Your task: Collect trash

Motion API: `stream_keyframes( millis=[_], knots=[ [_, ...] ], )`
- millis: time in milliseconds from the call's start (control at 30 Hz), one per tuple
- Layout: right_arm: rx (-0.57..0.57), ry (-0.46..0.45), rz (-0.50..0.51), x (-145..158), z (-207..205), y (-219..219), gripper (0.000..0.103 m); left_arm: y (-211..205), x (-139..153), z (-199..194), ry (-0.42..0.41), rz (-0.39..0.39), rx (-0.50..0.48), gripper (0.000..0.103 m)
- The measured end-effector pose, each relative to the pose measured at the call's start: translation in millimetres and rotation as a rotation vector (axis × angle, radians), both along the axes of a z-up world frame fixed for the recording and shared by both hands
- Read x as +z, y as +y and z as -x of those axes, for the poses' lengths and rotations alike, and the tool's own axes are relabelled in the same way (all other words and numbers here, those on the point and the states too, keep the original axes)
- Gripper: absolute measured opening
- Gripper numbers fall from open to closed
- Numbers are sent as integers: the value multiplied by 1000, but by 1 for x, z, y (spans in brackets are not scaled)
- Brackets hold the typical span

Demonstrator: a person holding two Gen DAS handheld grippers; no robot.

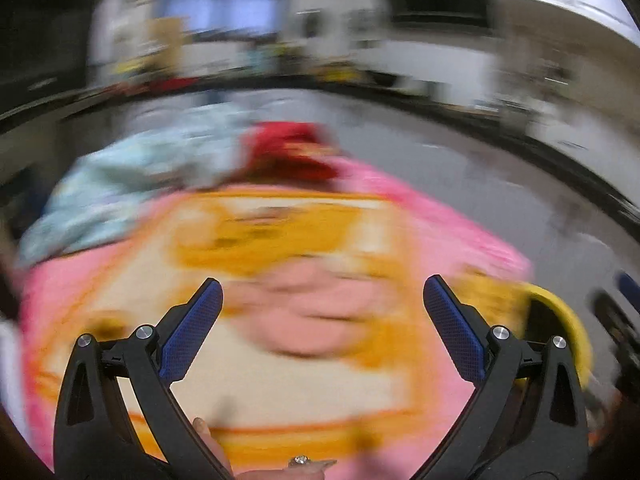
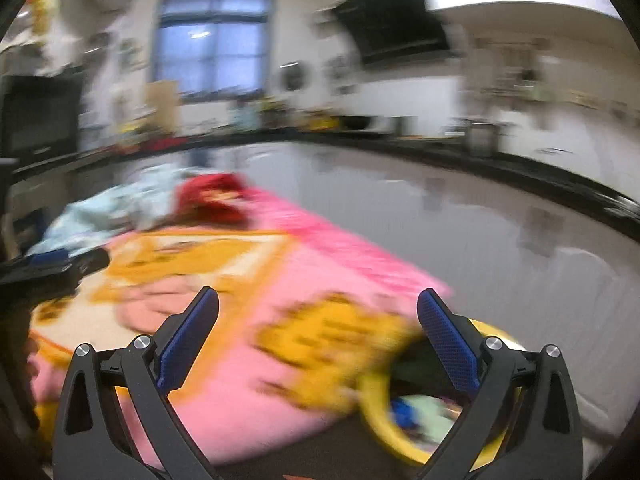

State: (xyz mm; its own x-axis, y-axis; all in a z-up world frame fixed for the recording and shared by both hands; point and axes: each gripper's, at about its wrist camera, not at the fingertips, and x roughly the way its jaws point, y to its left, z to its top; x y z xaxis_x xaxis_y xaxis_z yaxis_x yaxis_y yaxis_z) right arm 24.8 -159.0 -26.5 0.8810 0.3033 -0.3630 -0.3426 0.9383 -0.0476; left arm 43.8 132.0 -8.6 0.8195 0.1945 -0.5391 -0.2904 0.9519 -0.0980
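Both views are motion-blurred. My left gripper [image 1: 323, 292] is open and empty above a pink and orange cartoon blanket [image 1: 280, 280]. My right gripper [image 2: 318, 304] is open and empty over the blanket's near right corner [image 2: 304, 300]. A yellow-rimmed bin [image 2: 380, 408] sits at the lower right under the right gripper, with blue and pale green scraps [image 2: 424, 412] inside. The bin's yellow rim also shows in the left wrist view [image 1: 568, 320]. The left gripper shows at the left edge of the right wrist view [image 2: 60, 268].
A red cloth [image 1: 292, 152] and a light blue cloth [image 1: 132, 184] lie at the blanket's far end. Grey floor [image 2: 480, 232] stretches to the right. A dark counter edge [image 2: 360, 144] with clutter runs along the back, below a window [image 2: 212, 32].
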Motion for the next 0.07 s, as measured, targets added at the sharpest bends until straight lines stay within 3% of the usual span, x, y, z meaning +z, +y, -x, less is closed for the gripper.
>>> stream_keyframes(
  millis=[67],
  knots=[
    [158, 90, 38, -8, -15, 62, 97, 64, -7, -2, 38, 6, 167, 92]
  ],
)
